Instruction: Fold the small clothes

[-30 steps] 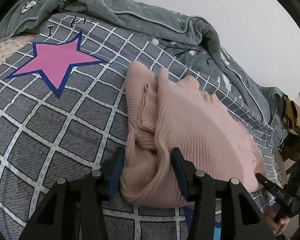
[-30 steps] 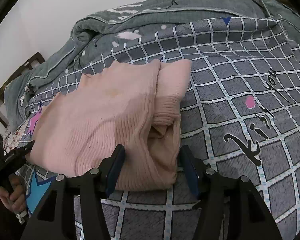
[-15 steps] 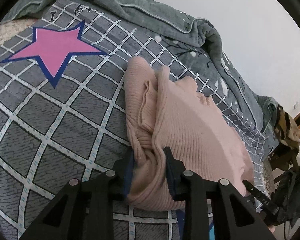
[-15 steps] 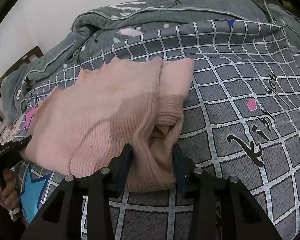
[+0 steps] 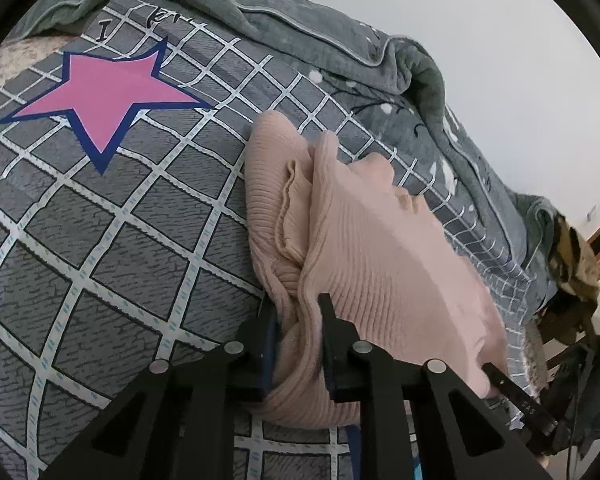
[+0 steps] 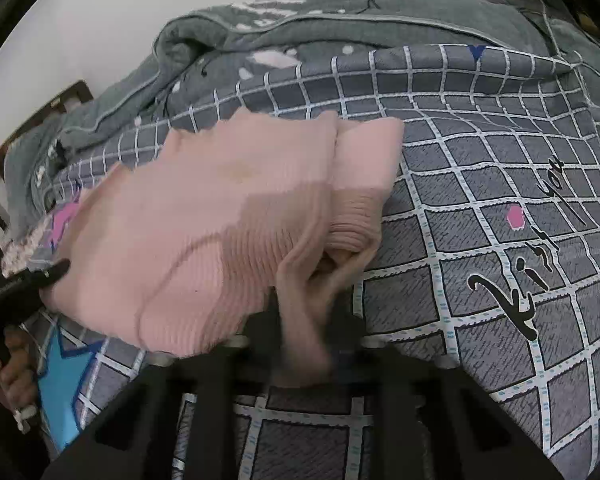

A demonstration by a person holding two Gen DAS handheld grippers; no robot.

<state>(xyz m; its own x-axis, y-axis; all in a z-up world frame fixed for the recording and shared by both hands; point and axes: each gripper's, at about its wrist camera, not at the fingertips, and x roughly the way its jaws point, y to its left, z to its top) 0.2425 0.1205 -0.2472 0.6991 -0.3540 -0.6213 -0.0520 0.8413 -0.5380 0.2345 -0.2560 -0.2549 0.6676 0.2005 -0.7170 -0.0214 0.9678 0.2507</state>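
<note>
1. You had the pale pink ribbed knit sweater (image 5: 380, 264) lying partly folded on the bed, on a grey quilt cover printed with a white grid (image 5: 112, 240).
2. Your left gripper (image 5: 300, 320) sat at the near left edge of the sweater. Its jaws were closing, with a bunched ridge of pink knit between them and both black fingers (image 5: 332, 320) pressed against the fabric.
3. Your right gripper (image 6: 304, 320) sat at the near right edge of the same sweater (image 6: 204, 220). Its jaws were also closing, and a gathered fold of knit ran down between them. This part of the right wrist view was motion-blurred, so finger outlines were soft, but the fabric was plainly pinched.
4. A folded sleeve with a ribbed cuff (image 6: 356, 220) lay on top of the sweater, just beyond the right gripper.
5. The quilt cover carried a pink star with a dark blue border (image 5: 104, 100) well left of the sweater, and black script lettering (image 6: 516, 280) to its right.
6. A rumpled grey-green fleece blanket (image 5: 324, 36) was heaped along the far side of the bed, against a white wall (image 5: 480, 20).
7. In the right wrist view, your left hand (image 6: 8, 368) showed at the left border, wrapped around the left gripper's handle.
</note>
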